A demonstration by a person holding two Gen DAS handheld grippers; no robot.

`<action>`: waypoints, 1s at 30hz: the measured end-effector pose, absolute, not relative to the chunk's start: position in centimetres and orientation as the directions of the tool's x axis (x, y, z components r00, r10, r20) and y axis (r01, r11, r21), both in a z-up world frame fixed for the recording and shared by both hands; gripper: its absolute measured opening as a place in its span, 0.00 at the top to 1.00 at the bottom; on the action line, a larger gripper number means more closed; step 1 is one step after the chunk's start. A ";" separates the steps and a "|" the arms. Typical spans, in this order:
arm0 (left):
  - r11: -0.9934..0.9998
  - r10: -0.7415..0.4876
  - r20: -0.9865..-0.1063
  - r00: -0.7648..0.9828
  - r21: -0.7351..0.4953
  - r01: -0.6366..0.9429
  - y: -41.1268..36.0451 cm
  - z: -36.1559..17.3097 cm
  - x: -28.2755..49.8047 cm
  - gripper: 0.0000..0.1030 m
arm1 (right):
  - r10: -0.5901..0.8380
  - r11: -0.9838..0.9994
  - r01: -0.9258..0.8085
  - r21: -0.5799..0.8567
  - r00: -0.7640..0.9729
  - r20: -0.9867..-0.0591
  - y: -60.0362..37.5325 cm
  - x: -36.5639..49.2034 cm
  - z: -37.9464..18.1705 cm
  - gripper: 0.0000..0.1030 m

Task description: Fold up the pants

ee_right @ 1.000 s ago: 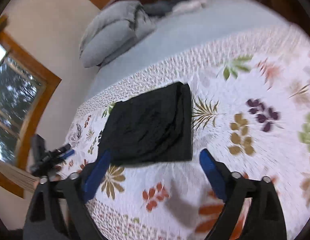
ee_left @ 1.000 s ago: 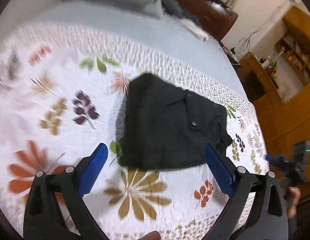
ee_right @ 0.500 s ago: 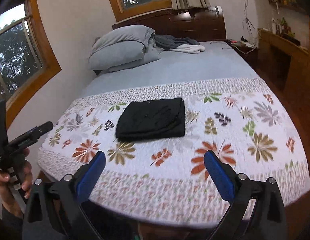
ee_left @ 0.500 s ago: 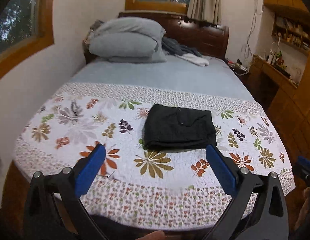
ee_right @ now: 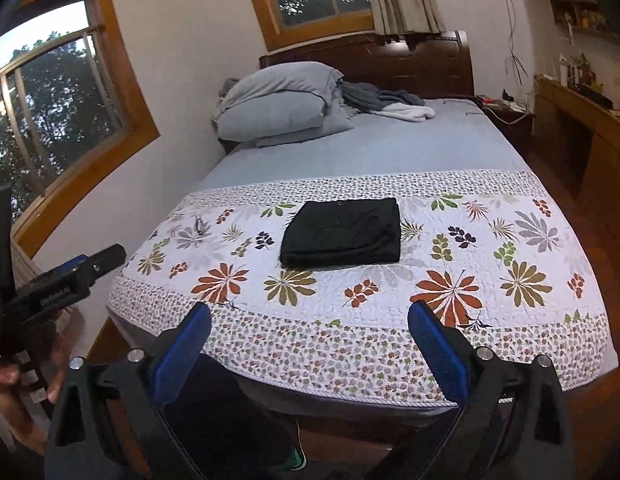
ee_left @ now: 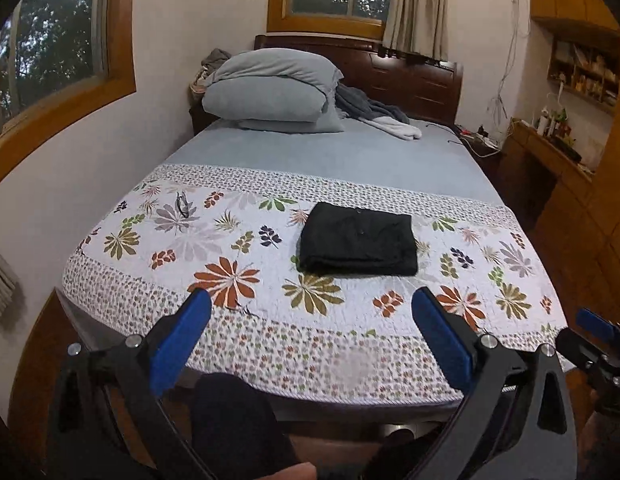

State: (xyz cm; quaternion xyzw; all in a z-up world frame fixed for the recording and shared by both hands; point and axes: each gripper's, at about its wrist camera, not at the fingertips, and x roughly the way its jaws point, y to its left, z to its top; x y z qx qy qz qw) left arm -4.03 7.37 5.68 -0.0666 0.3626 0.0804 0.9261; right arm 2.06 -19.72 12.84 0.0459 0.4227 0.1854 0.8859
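**quiltwatcher:** Big picture first: the bed [ee_left: 350, 160] has a floral quilt [ee_left: 237, 248] across its foot end, and the black pants [ee_left: 358, 240] sit on it as a tidy rectangle, roughly centre. Looks folded to me. What's left to mess up?

**foldbot_fan:** Mostly undoing it. Both tools hang off the foot of the bed, well apart from the pants. Left gripper [ee_left: 310, 332] has its fingers spread wide with nothing between them, and so does the right gripper [ee_right: 310, 332]. If either goes back in to "tidy" and snags the top layer, I'd guess the stack slides open, since that fabric looks soft and loose.

**quiltwatcher:** And the quilt?

**foldbot_fan:** It's puffy, so a nudge near the edge could drag it and tilt the bundle. Smallest worry: the little dark item [ee_left: 182, 204] on the quilt's left side. Can't tell what it is, but it's nowhere near the pants.
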 end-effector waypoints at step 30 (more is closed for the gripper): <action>0.980 0.127 -0.653 0.746 -0.034 -0.197 6.4 6.3 -6.8 0.03 | 0.291 0.949 -0.286 0.136 0.618 -0.730 -18.0 0.6 13.2 0.04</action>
